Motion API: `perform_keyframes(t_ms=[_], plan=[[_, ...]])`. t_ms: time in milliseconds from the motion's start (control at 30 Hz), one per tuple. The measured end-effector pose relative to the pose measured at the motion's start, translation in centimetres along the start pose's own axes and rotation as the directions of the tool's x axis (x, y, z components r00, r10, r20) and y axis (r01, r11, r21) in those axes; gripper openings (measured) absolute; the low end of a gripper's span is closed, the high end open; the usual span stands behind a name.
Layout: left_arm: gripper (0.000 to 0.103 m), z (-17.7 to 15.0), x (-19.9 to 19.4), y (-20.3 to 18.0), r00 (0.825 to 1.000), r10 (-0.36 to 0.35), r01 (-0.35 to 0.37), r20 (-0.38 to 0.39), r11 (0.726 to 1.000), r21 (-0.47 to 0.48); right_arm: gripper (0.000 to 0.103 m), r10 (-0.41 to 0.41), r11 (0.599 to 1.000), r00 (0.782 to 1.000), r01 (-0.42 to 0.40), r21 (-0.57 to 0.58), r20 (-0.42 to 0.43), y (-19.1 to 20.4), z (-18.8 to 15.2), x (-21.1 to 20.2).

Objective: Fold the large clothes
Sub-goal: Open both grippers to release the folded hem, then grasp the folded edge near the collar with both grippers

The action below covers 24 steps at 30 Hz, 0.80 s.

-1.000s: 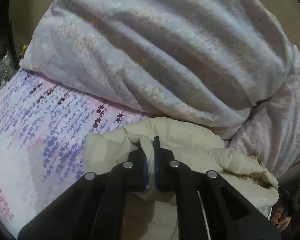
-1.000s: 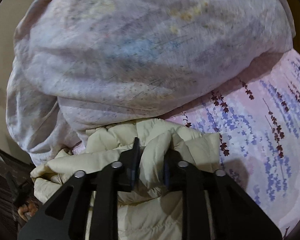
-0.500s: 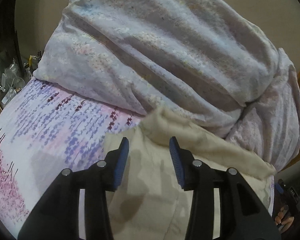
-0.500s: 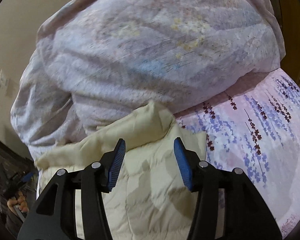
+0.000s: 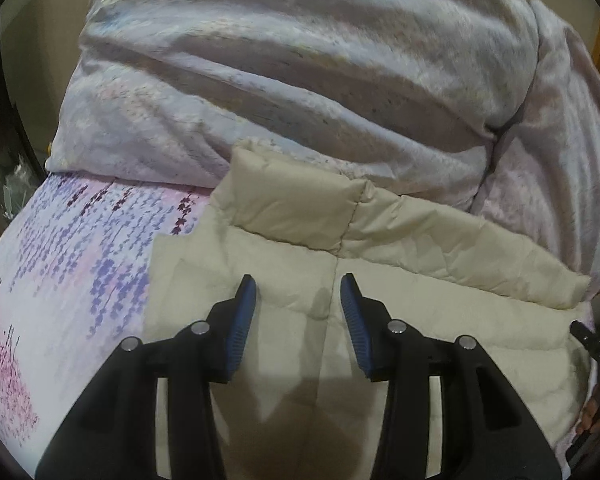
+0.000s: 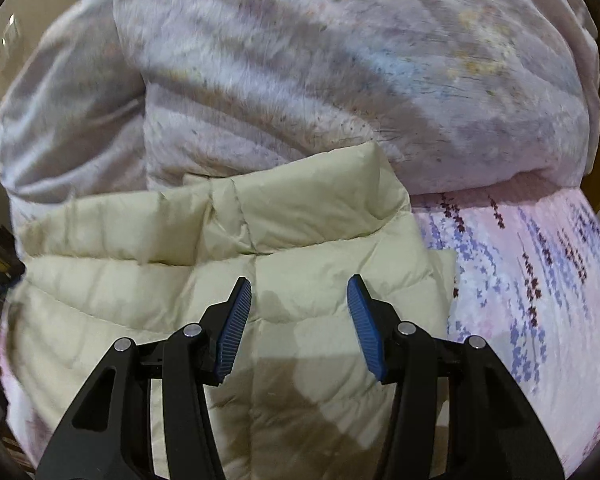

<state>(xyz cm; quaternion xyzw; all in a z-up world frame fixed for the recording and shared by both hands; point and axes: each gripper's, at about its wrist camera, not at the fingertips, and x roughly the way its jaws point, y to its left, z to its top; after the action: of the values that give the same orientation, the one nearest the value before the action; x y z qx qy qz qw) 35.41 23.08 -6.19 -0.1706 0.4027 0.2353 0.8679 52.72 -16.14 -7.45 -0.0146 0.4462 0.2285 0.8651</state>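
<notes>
A second ago both grippers pinched the cream puffy jacket (image 5: 400,240). Now they have let go, and the jacket lies flat. The left gripper (image 5: 298,294) is wide open and holds nothing, hanging over the jacket's middle seam. The right gripper (image 6: 299,294) is wide open and empty too. The jacket's collar (image 6: 300,208) lies just ahead, against the big rolled quilt (image 6: 340,80). The flowery bed sheet (image 5: 72,260) shows bare to the left gripper's left and the right gripper's right.
</notes>
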Motion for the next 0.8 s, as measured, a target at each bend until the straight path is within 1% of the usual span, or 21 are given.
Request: perform_keyframes(t_ms=[167, 367, 633, 667, 800], plan=[[0.044, 0.5, 2.3, -0.3, 0.998, 0.059, -0.059, 0.005, 0.998, 0.019, 0.052, -0.043, 0.999, 0.999, 0.043, -0.032, 0.001, 0.4, 0.2, 1.5], [0.044, 1.1, 4.8, 0.5, 0.995, 0.097, -0.097, -0.004, 0.995, 0.008, 0.053, -0.061, 0.997, 0.998, 0.061, -0.044, 0.002, 0.8, 0.6, 3.5], [0.049, 1.6, 7.2, 0.9, 0.994, 0.11, -0.11, 0.001, 0.994, 0.004, 0.056, -0.061, 0.998, 0.998, 0.061, -0.034, 0.009, 1.1, 0.9, 5.6], [0.049, 1.7, 7.5, 1.0, 0.994, 0.109, -0.109, 0.003, 0.994, 0.002, 0.056, -0.06, 0.998, 0.998, 0.06, -0.033, 0.009, 1.8, 1.2, 6.6], [0.051, 1.5, 8.3, 1.2, 0.994, 0.106, -0.106, 0.013, 0.994, -0.009, 0.058, -0.06, 0.998, 0.998, 0.061, -0.031, 0.018, 2.4, 1.1, 7.3]])
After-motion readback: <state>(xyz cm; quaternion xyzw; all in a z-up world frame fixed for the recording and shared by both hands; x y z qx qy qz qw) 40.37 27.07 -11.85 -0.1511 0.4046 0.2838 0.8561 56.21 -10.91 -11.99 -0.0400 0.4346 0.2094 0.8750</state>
